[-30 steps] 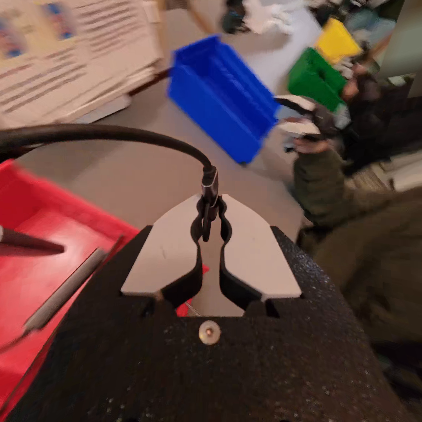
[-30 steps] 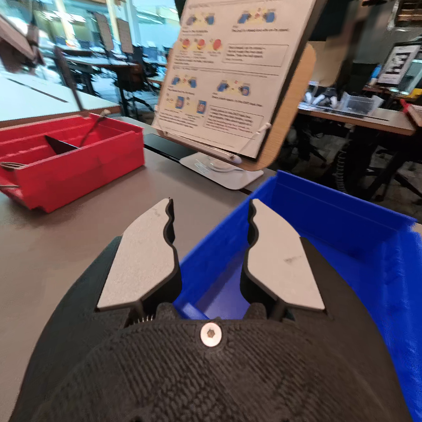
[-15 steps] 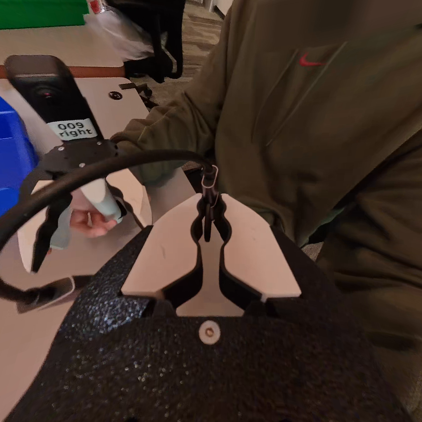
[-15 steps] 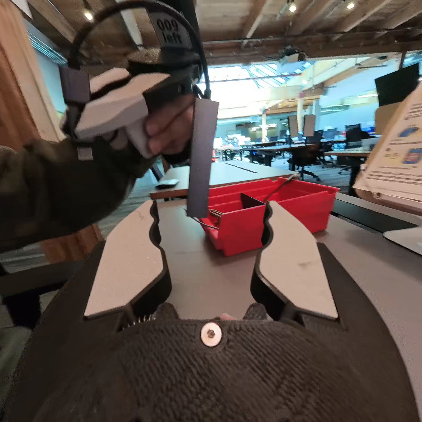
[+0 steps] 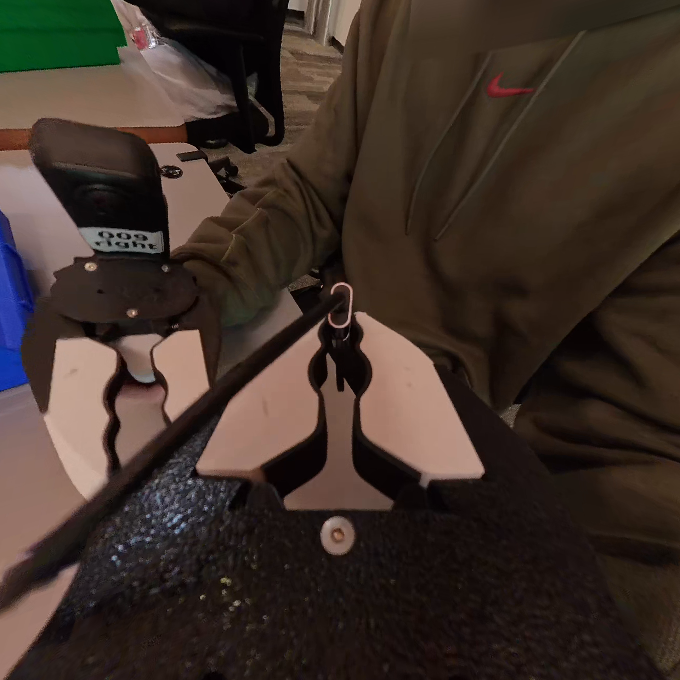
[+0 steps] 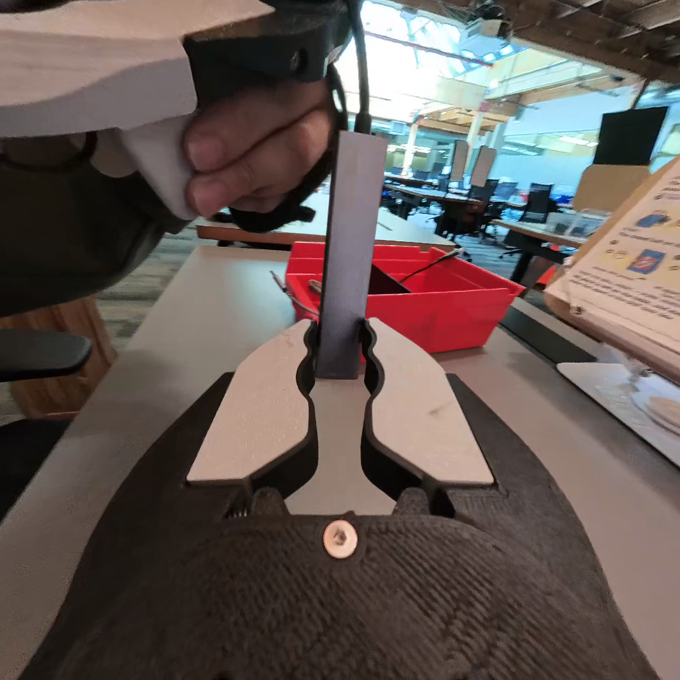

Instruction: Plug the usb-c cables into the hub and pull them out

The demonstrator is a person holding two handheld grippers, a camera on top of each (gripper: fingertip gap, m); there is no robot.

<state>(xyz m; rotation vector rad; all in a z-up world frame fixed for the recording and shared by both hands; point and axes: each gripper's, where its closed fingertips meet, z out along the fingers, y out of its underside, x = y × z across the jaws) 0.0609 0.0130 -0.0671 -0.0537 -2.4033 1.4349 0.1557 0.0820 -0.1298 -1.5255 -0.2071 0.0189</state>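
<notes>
My left gripper (image 5: 340, 331) is shut on the USB-C plug (image 5: 341, 309) of a black cable (image 5: 220, 382), which runs down to the lower left. In the right wrist view the grey slab-shaped hub (image 6: 349, 239) hangs upright from that cable (image 6: 362, 73), below the left gripper (image 6: 92, 73) and the hand holding it. My right gripper (image 6: 338, 331) is shut on the hub's lower end, above the table (image 6: 184, 349). The right gripper also shows in the left wrist view (image 5: 134, 368), facing the camera.
A red bin (image 6: 441, 312) with loose cables stands behind the hub. An instruction sheet on a stand (image 6: 625, 257) is at the right. A blue bin (image 5: 11, 294) and a green bin (image 5: 55, 33) are at the left. The person's olive sweatshirt (image 5: 515, 184) is close behind. Across from one pair of fingers to the other is roughly 12 cm.
My right gripper swung from over the blue bin to the hanging hub and shut on its lower end. My left gripper turned toward the person, still holding the plug.
</notes>
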